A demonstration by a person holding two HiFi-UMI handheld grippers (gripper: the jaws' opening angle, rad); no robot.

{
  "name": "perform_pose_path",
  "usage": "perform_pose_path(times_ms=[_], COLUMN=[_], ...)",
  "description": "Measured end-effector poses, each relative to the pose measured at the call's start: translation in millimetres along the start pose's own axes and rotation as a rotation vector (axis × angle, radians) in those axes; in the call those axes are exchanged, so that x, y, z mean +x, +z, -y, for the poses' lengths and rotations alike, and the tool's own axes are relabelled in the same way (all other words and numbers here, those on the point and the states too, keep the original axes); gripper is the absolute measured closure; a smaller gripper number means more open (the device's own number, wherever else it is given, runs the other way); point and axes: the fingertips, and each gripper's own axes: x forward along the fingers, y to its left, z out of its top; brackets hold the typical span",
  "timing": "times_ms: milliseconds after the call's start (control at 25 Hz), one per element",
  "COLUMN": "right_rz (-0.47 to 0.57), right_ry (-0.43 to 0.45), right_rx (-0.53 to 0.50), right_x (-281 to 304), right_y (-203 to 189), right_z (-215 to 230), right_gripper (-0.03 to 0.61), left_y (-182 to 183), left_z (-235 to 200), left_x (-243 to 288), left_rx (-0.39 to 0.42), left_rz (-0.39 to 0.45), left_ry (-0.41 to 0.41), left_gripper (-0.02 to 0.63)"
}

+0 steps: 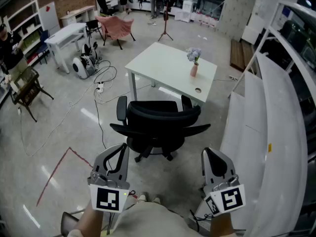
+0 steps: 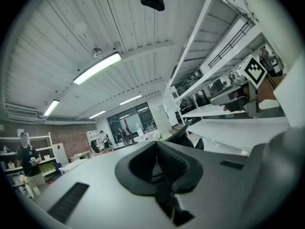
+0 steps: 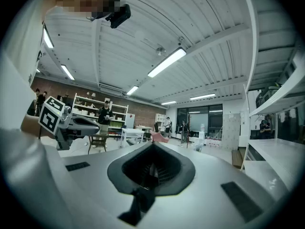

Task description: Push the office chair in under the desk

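Note:
A black office chair (image 1: 158, 120) stands on the floor with its back toward me, pulled out from the near side of the white desk (image 1: 163, 63). My left gripper (image 1: 114, 157) is held low at the left, short of the chair and apart from it, jaws shut and empty. Level with it at the right, my right gripper (image 1: 211, 158) is also shut with nothing in it. In the left gripper view the gripper (image 2: 159, 163) points upward and the top of the chair (image 2: 183, 135) shows beyond it. The right gripper view shows its gripper (image 3: 151, 168) closed too.
A pink vase with flowers (image 1: 194, 63) stands on the desk. A long white shelf rack (image 1: 276, 107) runs along the right. Cables (image 1: 101, 83) and a red tape line (image 1: 59, 167) lie on the floor at left. A wooden chair (image 1: 27, 90) and white table (image 1: 66, 33) stand farther left.

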Motion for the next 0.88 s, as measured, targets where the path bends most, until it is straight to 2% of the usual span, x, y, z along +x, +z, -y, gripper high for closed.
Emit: perform_pose_path(times_ms=[160, 360, 480, 600, 640, 680, 720, 800, 880], right_rz=[0.007, 0.008, 0.005, -0.057, -0.095, -0.138, -0.184, -0.264, -0.322], right_ry=[0.009, 0.001, 0.026, 0.092, 0.127, 0.167, 0.202, 0.244, 0.28], right_rx=[0.008, 0.025, 0.034, 0.043, 0.051, 0.045, 0.012, -0.105, -0.189], right_x=[0, -1, -2, -1, 1, 3, 5, 9, 15], right_y=[0, 0, -4, -22, -30, -39, -48, -65, -78], right_z=[3, 12, 14, 13, 12, 12, 12, 16, 22], right_gripper=[0.572, 0.572, 0.572, 0.571, 0.534, 0.441, 0.389, 0.34, 0.324], left_y=[-2, 5, 1, -14, -23, -32, -42, -62, -79], left_z=[1, 3, 11, 20, 22, 24, 27, 33, 36], left_x=[3, 6, 9, 14, 15, 17, 18, 22, 28], left_rx=[-0.017, 0.003, -0.007, -0.017, -0.009, 0.012, 0.044, 0.126, 0.221], left_rz=[-0.028, -0.019, -0.043, -0.093, -0.129, -0.174, -0.219, -0.295, -0.349], left_ry=[0.005, 0.004, -0.01, -0.013, -0.012, -0.021, -0.041, -0.1, -0.157], left_gripper=[0.604, 0.604, 0.6, 0.529, 0.458, 0.427, 0.406, 0.356, 0.325])
